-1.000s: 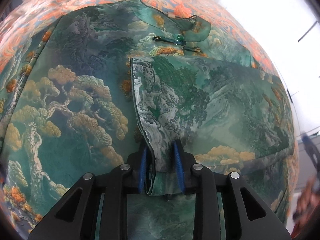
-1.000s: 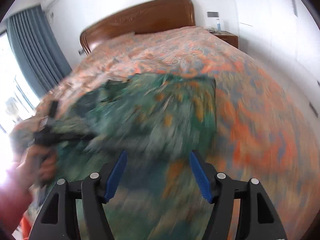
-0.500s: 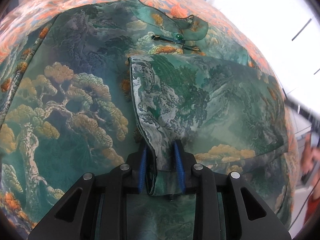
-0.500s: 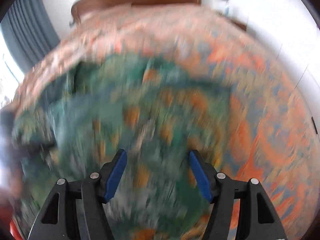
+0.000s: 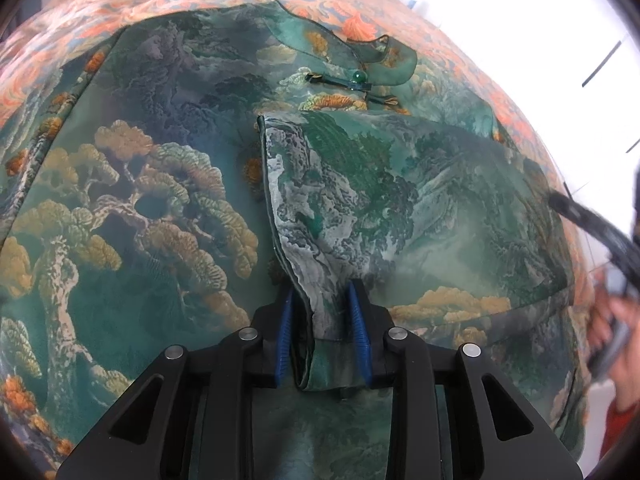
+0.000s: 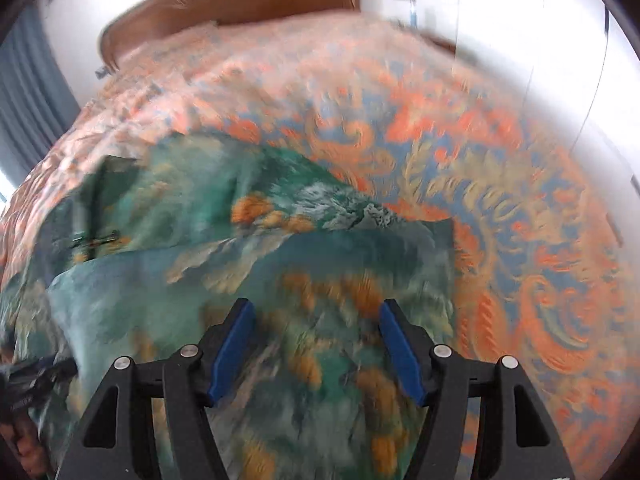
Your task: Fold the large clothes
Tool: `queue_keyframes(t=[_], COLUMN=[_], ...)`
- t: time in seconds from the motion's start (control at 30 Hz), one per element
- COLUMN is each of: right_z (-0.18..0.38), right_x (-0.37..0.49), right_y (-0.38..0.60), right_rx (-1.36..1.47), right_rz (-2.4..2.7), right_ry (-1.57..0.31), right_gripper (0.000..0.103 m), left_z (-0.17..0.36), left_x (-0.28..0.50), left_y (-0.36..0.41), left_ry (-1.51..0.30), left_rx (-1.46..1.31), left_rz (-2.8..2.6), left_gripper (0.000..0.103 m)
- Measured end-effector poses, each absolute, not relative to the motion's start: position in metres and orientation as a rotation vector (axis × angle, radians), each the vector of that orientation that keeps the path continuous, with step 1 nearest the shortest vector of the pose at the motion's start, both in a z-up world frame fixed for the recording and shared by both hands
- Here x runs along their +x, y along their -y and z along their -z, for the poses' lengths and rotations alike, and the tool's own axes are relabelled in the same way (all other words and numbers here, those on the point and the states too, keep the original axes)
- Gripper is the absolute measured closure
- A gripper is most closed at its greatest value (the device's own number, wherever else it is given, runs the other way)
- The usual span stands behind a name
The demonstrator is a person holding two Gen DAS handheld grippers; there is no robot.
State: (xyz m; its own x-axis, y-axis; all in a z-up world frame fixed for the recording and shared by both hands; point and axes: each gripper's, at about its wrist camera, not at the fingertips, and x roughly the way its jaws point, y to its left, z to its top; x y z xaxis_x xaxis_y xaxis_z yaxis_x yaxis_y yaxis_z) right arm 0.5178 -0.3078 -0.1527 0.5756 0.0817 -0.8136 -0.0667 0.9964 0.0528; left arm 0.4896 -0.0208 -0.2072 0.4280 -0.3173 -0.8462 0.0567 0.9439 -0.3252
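The green landscape-print garment [image 5: 152, 200] lies spread on the orange-patterned bedspread [image 6: 500, 208], one sleeve [image 5: 400, 208] folded across it. The left gripper [image 5: 322, 320] pinches the sleeve's cuff; the right gripper [image 6: 316, 344] hangs spread above the fabric. A wooden headboard [image 6: 240, 4] stands far behind.

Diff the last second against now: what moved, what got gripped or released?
Right gripper, open and empty throughout, swung in over the green landscape-print silk garment. Nothing gripped or released. Unchanged: left gripper stays shut on the folded-over sleeve, and the garment lies on the orange paisley bedspread.
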Motion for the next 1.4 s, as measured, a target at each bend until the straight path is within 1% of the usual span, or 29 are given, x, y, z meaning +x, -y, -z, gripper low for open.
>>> queue_keyframes(t=[0.03, 0.1, 0.13, 0.17, 0.23, 0.37, 0.47, 0.6, 0.67, 0.9, 1.17, 1.4], right_z=[0.146, 0.139, 0.144, 0.149, 0.162, 0.147, 0.126, 0.103, 0.099, 0.101, 0.105, 0.107], right_x=[0.505, 0.479, 0.466, 0.456, 0.444, 0.409, 0.372, 0.315, 0.286, 0.202, 0.161, 0.156], right_y=[0.304, 0.297, 0.292, 0.292, 0.288, 0.29, 0.281, 0.254, 0.234, 0.179, 0.154, 0.151], right_rx=[0.007, -0.021, -0.044, -0.066, -0.122, -0.091, -0.012, 0.001, -0.016, -0.022, -0.033, -0.061], right_rz=[-0.11, -0.163, -0.182, -0.188, -0.18, -0.149, -0.196, -0.264, -0.302, -0.367, -0.395, -0.404], right_ry=[-0.929, -0.918, -0.938, -0.962, -0.999, -0.966, -0.924, -0.863, -0.843, -0.818, -0.808, -0.809], right_gripper=[0.036, 0.036, 0.036, 0.036, 0.036, 0.036, 0.036, 0.036, 0.036, 0.036, 0.036, 0.036], left_z=[0.206, 0.203, 0.198, 0.192, 0.181, 0.145, 0.13, 0.121, 0.12, 0.128, 0.138, 0.142], left_x=[0.487, 0.48, 0.476, 0.471, 0.461, 0.42, 0.388, 0.356, 0.339, 0.303, 0.289, 0.29], left_y=[0.022, 0.024, 0.026, 0.025, 0.021, 0.0, -0.029, -0.064, -0.086, -0.16, -0.228, -0.311], left_ry=[-1.097, -1.085, -1.083, -1.081, -1.067, -1.013, -0.985, -0.969, -0.958, -0.944, -0.913, -0.84], left_rx=[-0.252, -0.224, -0.218, -0.215, -0.213, -0.166, -0.162, -0.181, -0.167, -0.216, -0.362, -0.609], left_rz=[0.234, 0.23, 0.228, 0.227, 0.226, 0.231, 0.193, 0.121, 0.053, -0.091, -0.2, -0.356], left_gripper=[0.071, 0.064, 0.054, 0.041, 0.029, 0.019, 0.016, 0.016, 0.014, 0.014, 0.014, 0.014])
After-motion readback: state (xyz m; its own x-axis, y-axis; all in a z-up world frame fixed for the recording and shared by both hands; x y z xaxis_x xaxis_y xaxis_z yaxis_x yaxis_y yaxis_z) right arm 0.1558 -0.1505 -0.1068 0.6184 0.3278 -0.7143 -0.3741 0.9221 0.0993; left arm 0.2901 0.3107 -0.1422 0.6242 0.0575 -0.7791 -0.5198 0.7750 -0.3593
